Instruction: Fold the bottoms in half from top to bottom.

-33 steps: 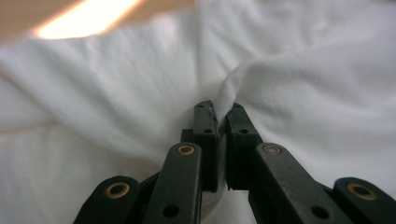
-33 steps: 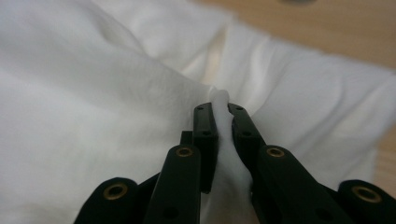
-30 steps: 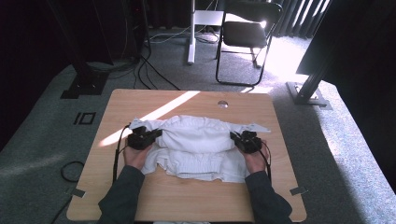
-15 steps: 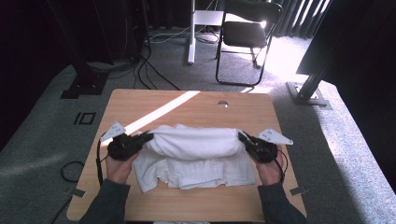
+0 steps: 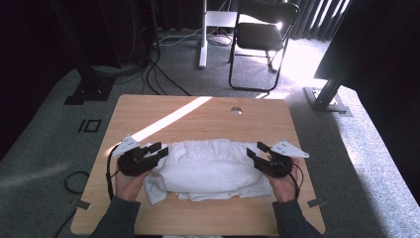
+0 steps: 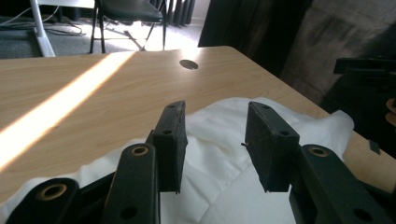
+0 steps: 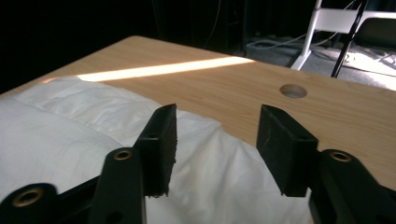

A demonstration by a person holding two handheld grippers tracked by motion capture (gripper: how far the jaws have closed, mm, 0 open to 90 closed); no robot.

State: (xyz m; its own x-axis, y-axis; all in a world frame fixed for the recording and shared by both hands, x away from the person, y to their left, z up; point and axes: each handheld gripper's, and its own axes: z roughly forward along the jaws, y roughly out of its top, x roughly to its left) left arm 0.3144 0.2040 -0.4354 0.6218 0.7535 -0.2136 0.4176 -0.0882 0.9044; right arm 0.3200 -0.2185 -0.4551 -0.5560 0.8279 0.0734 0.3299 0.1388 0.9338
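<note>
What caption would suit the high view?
Open left gripper and right gripper flank a folded white towel on the table.

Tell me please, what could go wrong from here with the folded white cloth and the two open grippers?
1. The white cloth lies bunched, with uneven edges at its near side; another fold from this state would likely come out crooked.
2. Both the left gripper and the right gripper are open at the ends of the cloth, holding nothing; closing there may catch only the top layer, so the fold could come apart.
3. The cloth sits close to the near edge of the table; pulling it nearer might drag it off.
</note>
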